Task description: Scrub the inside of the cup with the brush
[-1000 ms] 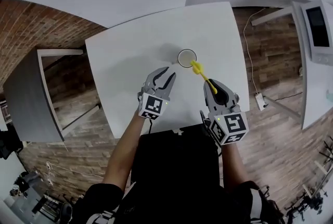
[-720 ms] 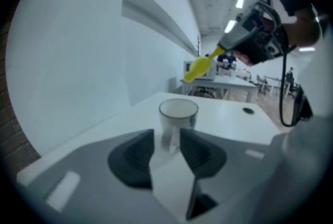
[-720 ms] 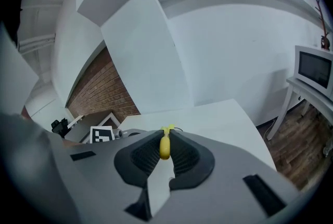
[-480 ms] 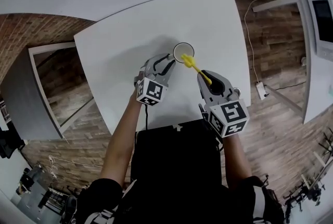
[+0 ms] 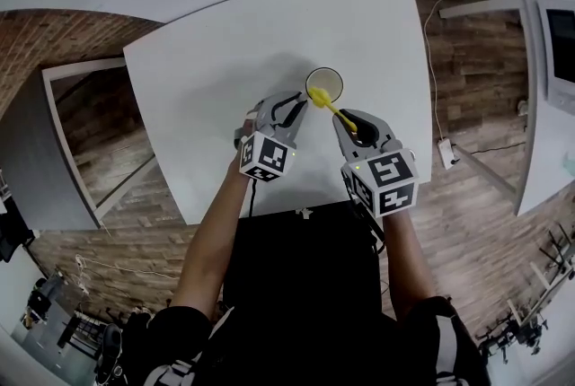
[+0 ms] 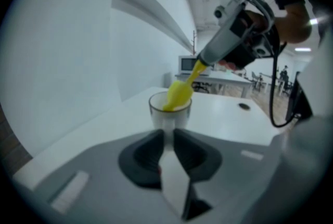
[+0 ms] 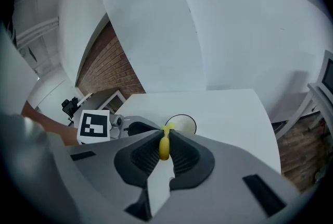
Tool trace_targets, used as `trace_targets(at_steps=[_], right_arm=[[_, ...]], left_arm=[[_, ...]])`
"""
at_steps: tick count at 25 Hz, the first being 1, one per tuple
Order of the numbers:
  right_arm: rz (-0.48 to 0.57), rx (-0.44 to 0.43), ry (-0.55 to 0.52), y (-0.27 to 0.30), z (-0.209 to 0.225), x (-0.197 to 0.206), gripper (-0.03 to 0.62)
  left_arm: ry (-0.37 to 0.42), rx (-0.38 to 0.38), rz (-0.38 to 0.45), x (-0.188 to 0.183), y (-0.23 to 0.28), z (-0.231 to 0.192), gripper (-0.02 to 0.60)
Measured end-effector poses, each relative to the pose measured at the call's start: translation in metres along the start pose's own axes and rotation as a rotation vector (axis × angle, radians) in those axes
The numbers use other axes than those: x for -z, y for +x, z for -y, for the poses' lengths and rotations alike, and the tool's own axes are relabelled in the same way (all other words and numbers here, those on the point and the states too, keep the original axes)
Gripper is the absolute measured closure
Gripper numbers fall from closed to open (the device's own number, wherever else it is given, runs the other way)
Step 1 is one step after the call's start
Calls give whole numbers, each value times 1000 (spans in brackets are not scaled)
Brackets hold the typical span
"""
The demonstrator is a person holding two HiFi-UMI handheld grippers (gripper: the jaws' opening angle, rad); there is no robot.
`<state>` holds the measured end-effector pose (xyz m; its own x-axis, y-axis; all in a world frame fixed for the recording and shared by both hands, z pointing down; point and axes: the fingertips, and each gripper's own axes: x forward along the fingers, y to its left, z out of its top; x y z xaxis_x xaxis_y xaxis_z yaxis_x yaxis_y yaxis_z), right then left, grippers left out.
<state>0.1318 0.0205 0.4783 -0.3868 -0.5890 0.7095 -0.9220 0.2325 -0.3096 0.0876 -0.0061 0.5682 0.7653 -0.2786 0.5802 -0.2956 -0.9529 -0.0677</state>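
Observation:
A white cup (image 5: 324, 85) stands upright on the white table (image 5: 225, 52). My right gripper (image 5: 352, 119) is shut on the handle of a yellow brush (image 5: 334, 110), whose head dips into the cup's mouth (image 6: 179, 94). In the right gripper view the handle (image 7: 164, 147) is pinched between the pads, with the cup (image 7: 182, 125) just beyond. My left gripper (image 5: 295, 102) sits at the cup's left side. Its jaws have just been closing and now stand a narrow gap apart (image 6: 169, 133). Nothing shows between them, and the cup (image 6: 170, 111) rises right past the tips.
The table's near edge runs just in front of the person's body (image 5: 296, 215). A grey cabinet (image 5: 54, 133) stands on the wood-plank floor to the left. A power strip with its cable (image 5: 446, 162) lies on the floor to the right.
Both grippers have moved in toward the cup. The brush head has come down from beside the rim into the cup's mouth, and the left jaws have narrowed.

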Motion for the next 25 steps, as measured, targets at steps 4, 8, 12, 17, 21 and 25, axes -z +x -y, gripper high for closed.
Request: trace_targets(at_steps=[4, 8, 12, 17, 21, 25], right_arm=[[-59, -2, -24, 18, 5, 3, 565], [-139, -2, -46, 40, 12, 6, 565], [-233, 21, -106, 55, 15, 7, 565], [-355, 32, -189, 75, 24, 10, 565], [-403, 9, -236, 81, 25, 10, 565], [-422, -49, -262, 66, 14, 9, 565]], left_arm=[[-11, 5, 7, 0, 1, 0, 520], [-28, -6, 5, -1, 1, 0, 520], [-20, -10, 7, -3, 2, 1, 520], [-11, -2, 11, -2, 2, 1, 520], [-13, -15, 9, -3, 2, -2, 522], [-35, -28, 0, -3, 1, 0, 522]])
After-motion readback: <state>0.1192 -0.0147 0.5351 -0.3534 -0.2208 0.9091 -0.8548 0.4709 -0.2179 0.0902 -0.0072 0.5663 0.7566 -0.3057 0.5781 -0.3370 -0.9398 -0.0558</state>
